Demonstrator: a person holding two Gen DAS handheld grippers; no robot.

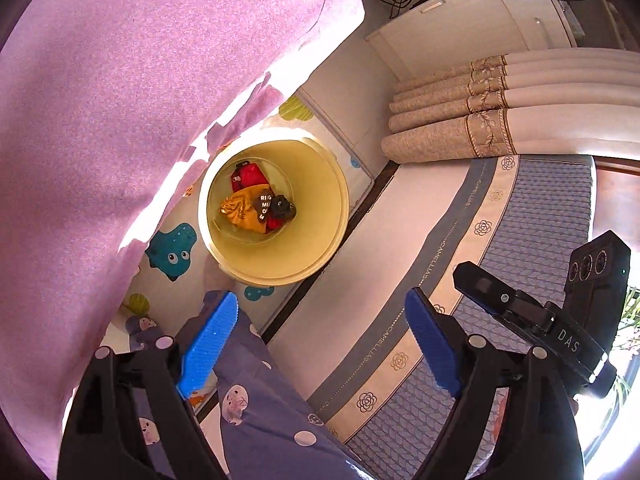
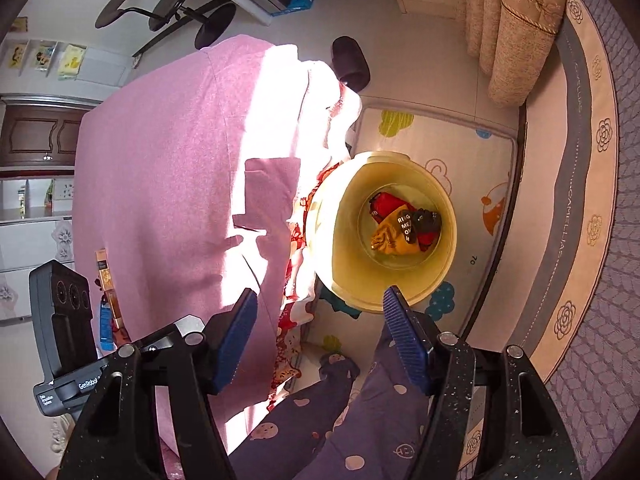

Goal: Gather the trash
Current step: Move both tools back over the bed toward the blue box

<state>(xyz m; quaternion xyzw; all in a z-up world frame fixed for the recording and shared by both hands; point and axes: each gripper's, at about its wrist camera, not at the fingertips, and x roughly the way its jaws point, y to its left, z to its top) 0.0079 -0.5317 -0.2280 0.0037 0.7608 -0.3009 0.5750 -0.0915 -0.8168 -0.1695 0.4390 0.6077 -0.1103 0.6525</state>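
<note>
A pale yellow bin [image 1: 316, 216] stands on a play mat on the floor, seen from above; it also shows in the right wrist view [image 2: 440, 264]. Inside lie a red wrapper [image 1: 250, 176], an orange wrapper [image 1: 240, 210] and a black piece [image 1: 282, 208]. The same trash [image 2: 400, 228] shows in the right wrist view. My left gripper [image 1: 320, 320] is open and empty, above and short of the bin. My right gripper [image 2: 320, 312] is open and empty, above the bin's near rim. The right gripper's body [image 1: 560, 328] shows in the left wrist view.
A pink-covered table [image 1: 140, 100] stands left of the bin [image 2: 180, 180]. A bed with a blue patterned mattress [image 1: 540, 240] lies to the right, curtains [image 1: 500, 120] beyond it. The person's purple patterned legs [image 2: 360, 420] are below. A stool [image 2: 168, 4] stands far off.
</note>
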